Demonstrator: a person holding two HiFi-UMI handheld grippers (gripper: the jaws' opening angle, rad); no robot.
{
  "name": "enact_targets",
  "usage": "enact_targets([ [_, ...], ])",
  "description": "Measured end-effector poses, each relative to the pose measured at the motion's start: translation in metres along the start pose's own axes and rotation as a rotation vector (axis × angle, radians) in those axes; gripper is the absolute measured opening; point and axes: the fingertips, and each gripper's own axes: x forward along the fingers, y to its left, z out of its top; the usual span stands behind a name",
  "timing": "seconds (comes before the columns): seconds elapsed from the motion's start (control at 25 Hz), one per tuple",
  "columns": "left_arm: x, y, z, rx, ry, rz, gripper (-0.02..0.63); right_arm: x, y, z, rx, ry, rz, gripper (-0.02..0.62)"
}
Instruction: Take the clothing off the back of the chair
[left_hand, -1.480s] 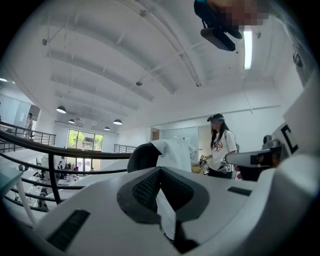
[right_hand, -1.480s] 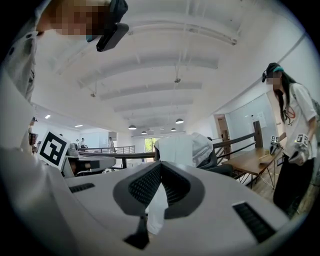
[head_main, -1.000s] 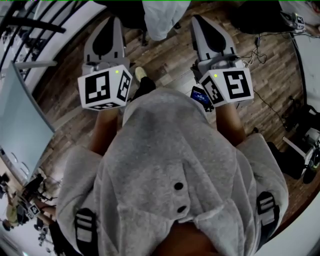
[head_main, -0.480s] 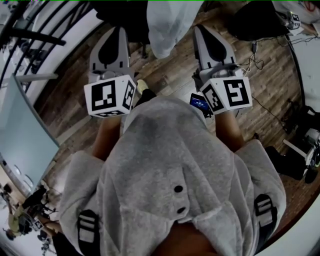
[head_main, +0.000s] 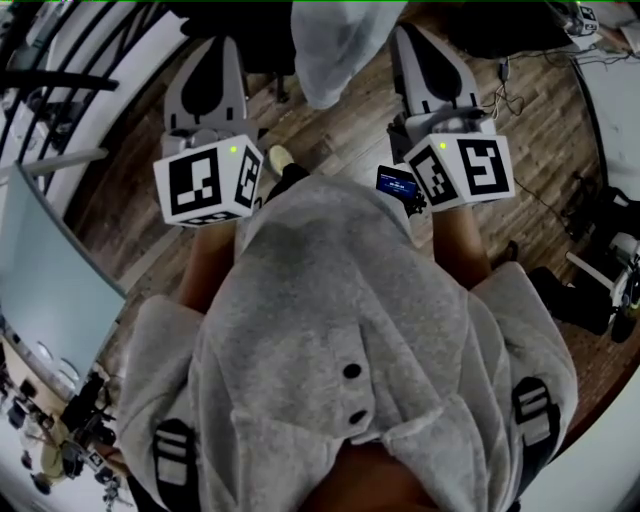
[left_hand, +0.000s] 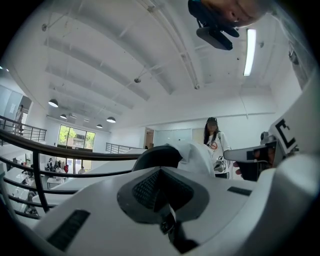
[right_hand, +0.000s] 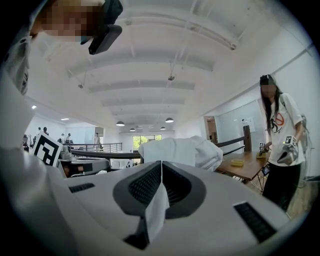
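Left gripper (left_hand: 160, 175), right gripper (right_hand: 161, 167) both pinched shut, empty. White garment (head_main: 335, 50) on chair back (left_hand: 152, 156) ahead, seemingly unreached. Risk: closed jaws shove cloth floorward instead of gripping

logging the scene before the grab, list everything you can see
clothing: one, white, draped over the chair back
chair: one, dark, ahead of both grippers
floor: wood planks, brown, underfoot
cables: a few, dark and pale, on the floor at right
table: one, wooden, right of the chair
bystander: one, white t-shirt, beside the table
railing: one, dark, left background
hoodie: one, grey, worn by the person
left hand-held gripper: white, jaws shut
right hand-held gripper: white, jaws shut
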Motion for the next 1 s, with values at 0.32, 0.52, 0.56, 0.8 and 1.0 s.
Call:
enact_targets([
  [0.32, 0.021, 0.031, -0.003, -0.023, 0.009, -0.033, 0.011, 0.036, 0.003, 0.004, -0.009, 0.007, -0.061, 0.014],
  [0.52, 0.022, 0.036, -0.004, -0.017, -0.004, -0.07, 0.011, 0.039, 0.007, 0.007, -0.013, 0.009, -0.099, 0.042],
  [0.56, 0.025, 0.036, -0.006, -0.006, -0.002, -0.072, 0.011, 0.039, 0.007, 0.008, -0.009, 0.013, -0.101, 0.083],
  [0.8, 0.042, 0.032, -0.018, -0.013, 0.042, -0.089, 0.011, 0.055, 0.002, 0.014, -0.019, 0.031, -0.103, 0.364],
  [1.0, 0.044, 0.031, -0.014, 0.003, 0.044, -0.075, 0.011, 0.064, -0.014, 0.021, -0.013, 0.022, -0.125, 0.578],
])
